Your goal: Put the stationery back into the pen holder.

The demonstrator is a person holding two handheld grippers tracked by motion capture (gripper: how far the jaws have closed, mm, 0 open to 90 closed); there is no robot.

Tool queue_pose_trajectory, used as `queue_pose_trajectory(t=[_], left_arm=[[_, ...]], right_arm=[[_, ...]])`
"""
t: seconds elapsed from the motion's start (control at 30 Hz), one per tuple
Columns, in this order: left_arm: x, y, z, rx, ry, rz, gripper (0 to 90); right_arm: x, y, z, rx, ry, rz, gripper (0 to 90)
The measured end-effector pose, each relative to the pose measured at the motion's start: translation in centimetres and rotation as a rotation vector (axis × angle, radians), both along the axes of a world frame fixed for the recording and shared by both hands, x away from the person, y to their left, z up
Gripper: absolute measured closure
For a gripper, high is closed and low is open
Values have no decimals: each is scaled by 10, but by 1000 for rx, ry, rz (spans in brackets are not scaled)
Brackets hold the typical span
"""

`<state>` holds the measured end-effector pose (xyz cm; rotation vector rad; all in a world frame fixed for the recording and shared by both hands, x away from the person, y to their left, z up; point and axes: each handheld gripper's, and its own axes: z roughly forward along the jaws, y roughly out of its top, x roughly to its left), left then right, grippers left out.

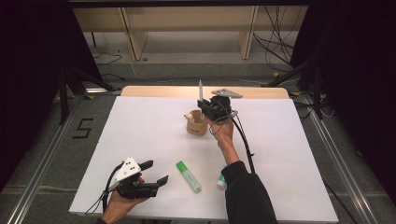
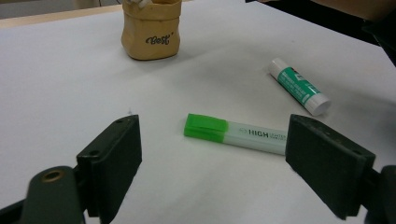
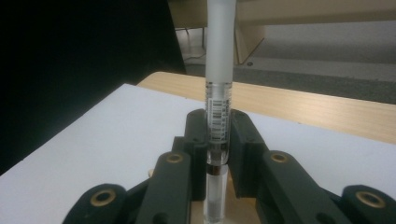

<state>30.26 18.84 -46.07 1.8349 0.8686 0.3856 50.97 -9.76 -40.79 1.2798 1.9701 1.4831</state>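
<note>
My right gripper [image 1: 204, 103] is shut on a clear-barrelled pen [image 3: 218, 112] with a frosted white cap [image 1: 200, 88], held upright just above the tan paper-bag-style pot [image 1: 196, 125] at mid-table. The pot [image 2: 151, 29] reads "Best" in the left gripper view and something pale pokes from its top. My left gripper [image 1: 155, 172] rests open near the front left of the table, jaws apart with nothing between them. A green-capped highlighter [image 2: 233, 133] lies flat just beyond its jaws. A white and green glue stick [image 2: 299, 85] lies farther right, beside the right forearm [image 1: 221, 181].
A white sheet [image 1: 140, 135] covers the table, with a bare wooden strip [image 1: 154, 91] along the far edge. Beyond it stand wooden shelf legs [image 1: 135, 42], floor cables [image 1: 275, 37] and dark tripod legs [image 1: 79, 79]. The right gripper's cable [image 1: 243, 140] trails down along the forearm.
</note>
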Motion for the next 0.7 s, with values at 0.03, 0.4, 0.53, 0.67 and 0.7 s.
queue_pose_trajectory(t=[0.03, 0.4, 0.53, 0.67, 0.7], left_arm=[[0, 0, 0, 1, 2, -1, 184], [0, -1, -1, 3, 1, -5, 184], [0, -1, -2, 1, 5, -5, 184], [0, -1, -2, 0, 5, -6, 184], [0, -1, -2, -1, 6, -5, 184]], right_arm=[[0, 0, -1, 1, 4, -1, 796], [5, 5, -11, -30, 4, -12, 795], [6, 7, -14, -34, 3, -12, 795], [7, 8, -17, -37, 12, -11, 795], [7, 8, -18, -36, 14, -9, 796]])
